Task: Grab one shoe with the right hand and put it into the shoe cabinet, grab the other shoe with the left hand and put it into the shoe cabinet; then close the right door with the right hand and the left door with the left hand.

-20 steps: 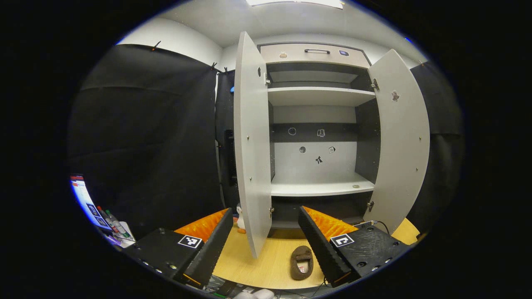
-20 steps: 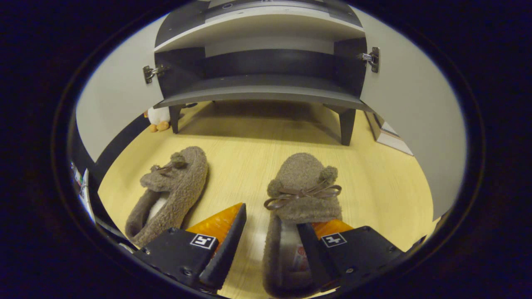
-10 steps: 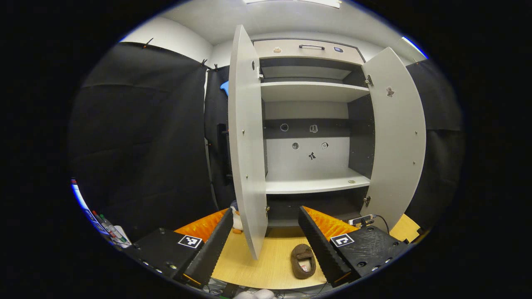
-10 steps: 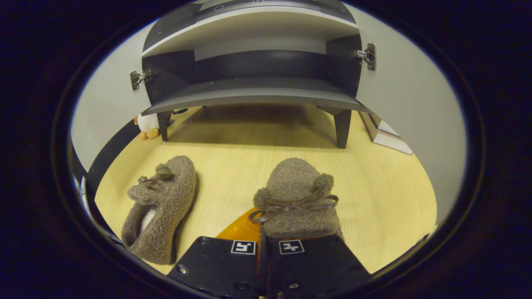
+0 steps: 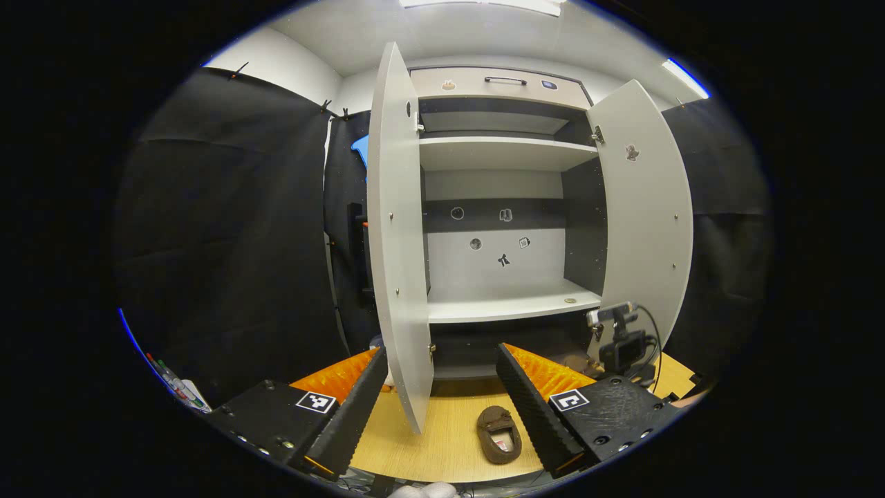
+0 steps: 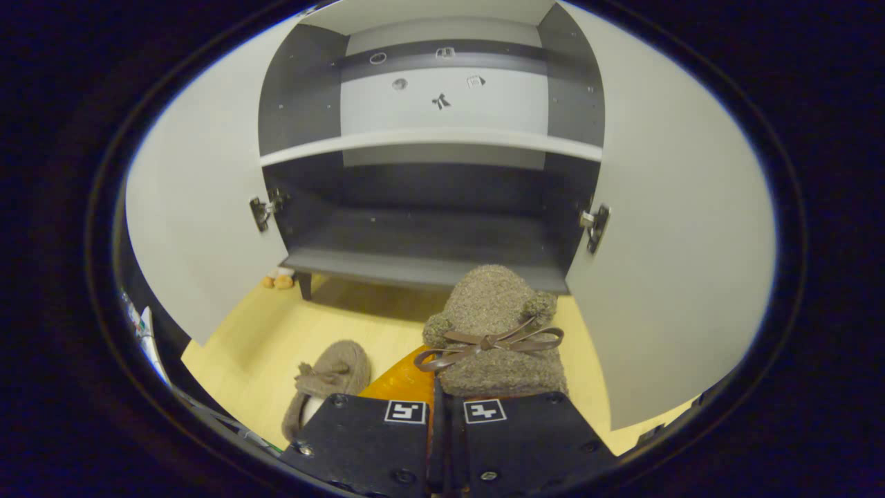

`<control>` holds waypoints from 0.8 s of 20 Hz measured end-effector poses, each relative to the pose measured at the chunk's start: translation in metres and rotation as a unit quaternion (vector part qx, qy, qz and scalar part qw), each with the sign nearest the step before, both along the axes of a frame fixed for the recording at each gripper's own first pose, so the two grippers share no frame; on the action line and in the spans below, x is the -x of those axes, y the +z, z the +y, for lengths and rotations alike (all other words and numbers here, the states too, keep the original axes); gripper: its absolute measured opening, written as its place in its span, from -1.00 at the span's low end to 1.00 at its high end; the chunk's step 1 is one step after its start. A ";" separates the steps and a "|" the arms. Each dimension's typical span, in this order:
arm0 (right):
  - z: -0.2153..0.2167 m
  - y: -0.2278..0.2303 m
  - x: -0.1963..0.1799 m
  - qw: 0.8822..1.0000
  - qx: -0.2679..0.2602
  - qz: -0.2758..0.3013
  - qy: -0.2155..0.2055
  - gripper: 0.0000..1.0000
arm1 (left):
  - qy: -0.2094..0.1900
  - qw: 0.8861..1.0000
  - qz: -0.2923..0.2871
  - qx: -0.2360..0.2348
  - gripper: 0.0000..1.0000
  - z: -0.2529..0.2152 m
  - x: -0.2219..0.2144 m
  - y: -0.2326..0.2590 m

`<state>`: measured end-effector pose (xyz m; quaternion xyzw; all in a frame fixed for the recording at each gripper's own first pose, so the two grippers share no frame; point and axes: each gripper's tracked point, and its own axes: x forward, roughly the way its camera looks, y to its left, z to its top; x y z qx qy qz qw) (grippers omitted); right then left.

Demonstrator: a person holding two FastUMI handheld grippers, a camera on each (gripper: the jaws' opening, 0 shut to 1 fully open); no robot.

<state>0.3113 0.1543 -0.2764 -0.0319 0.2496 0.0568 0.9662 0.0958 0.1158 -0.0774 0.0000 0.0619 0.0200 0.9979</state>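
1. Right gripper (image 6: 437, 415): clamped narrow on the heel end of a fuzzy grey-brown slipper with a brown ribbon bow (image 6: 494, 325), carried above the floor, toe pointing to 12 o'clock in the right gripper view.
2. Key relation: dark bottom shelf (image 6: 429, 266) of the tall grey two-door shoe cabinet (image 6: 442, 97) dead ahead at 12 o'clock, just beyond the toe; long axis of the slipper in line with the opening, so apparently a straight push forward to seat it.
3. Second matching fuzzy slipper (image 6: 328, 377) flat on the pale wood-grain floor (image 6: 242, 353), at 10 o'clock from the right gripper; in the left gripper view, the same slipper (image 5: 499, 434) low between the fingers, toe toward the cabinet (image 5: 498, 207).
4. Left gripper (image 5: 442, 408): spread wide, holding nothing, well back from the cabinet; nearer hand for the floor slipper, by judgement.
5. Count: two slippers, one held and one on the floor; two cabinet doors, left door (image 5: 394, 235) and right door (image 5: 643, 207), both swung open; two grippers.
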 end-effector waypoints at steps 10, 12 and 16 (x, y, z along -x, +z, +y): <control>0.026 0.167 -0.082 0.994 0.035 -0.102 0.030 -0.87 | 0.024 0.999 -0.009 0.023 0.93 0.005 0.011 -0.007; 0.032 0.187 -0.108 0.992 0.045 -0.111 0.035 -0.86 | 0.036 0.999 -0.008 0.026 0.92 0.006 0.017 -0.009; 0.045 0.214 -0.161 0.992 0.036 -0.111 0.039 -0.87 | 0.064 0.998 -0.005 0.028 0.92 0.012 0.025 -0.012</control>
